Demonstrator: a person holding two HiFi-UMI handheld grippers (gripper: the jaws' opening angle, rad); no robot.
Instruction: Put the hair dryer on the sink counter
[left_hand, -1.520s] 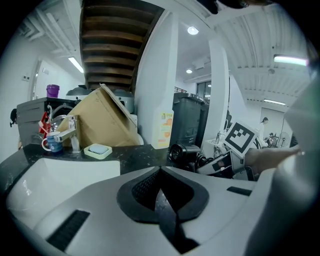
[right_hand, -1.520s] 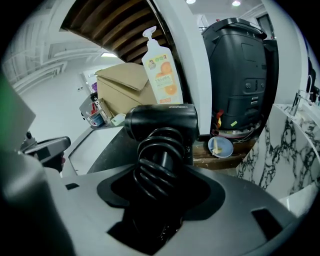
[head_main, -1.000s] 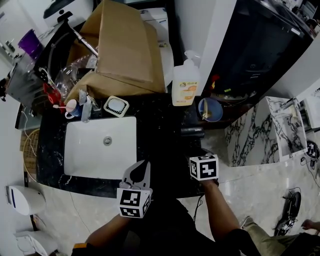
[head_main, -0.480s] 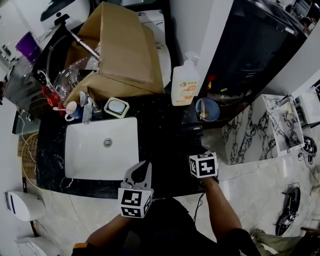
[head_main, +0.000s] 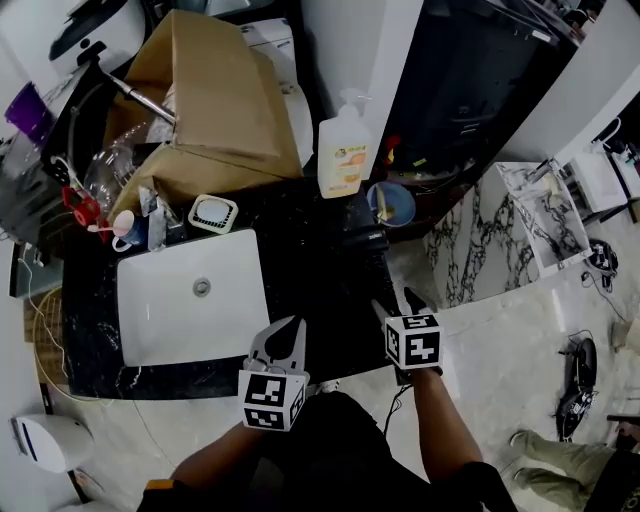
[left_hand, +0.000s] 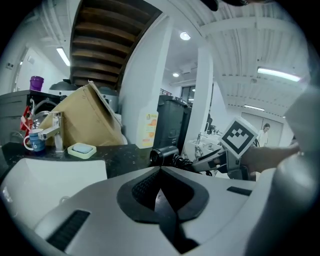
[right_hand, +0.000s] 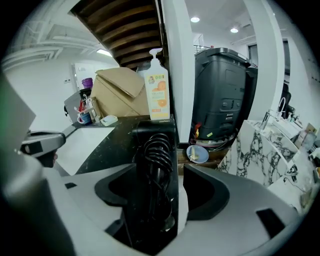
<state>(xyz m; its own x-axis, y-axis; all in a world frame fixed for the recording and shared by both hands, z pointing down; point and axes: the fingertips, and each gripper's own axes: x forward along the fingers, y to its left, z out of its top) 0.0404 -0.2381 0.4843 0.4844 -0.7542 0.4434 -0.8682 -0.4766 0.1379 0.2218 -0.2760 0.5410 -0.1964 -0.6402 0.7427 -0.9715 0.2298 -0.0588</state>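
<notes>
Step in hand: releasing the hair dryer (right_hand: 154, 150) onto the table (head_main: 300, 270), right of the sink (head_main: 190, 300).
Right gripper (head_main: 398, 303): fingers (right_hand: 212, 192) spreading, near full width. The dryer's handle and coiled cord lie between them, with a gap showing on the right side. No grip that I can see.
Left gripper (head_main: 285, 335): fingers (left_hand: 150, 187) pressed together with nothing in them, hovering over the front edge of the table near the sink.
Dryer position: lying flat along the right part of the table, barrel pointing toward the back wall and the soap bottle (head_main: 343, 150), handle end toward the person.
How to finish well (judgement): open fully before retreating, then draw the right gripper straight back along the handle line so neither of the 2 fingers snags the cord loops. Check the handle end is not overhanging the front edge; from here I cannot tell.
Risk (judgement): a caught coil would drag the dryer off the table.
Dryer appearance: black body, short round barrel, black cord wound in tight loops against the handle; small pale label on the barrel, print too small to read.
</notes>
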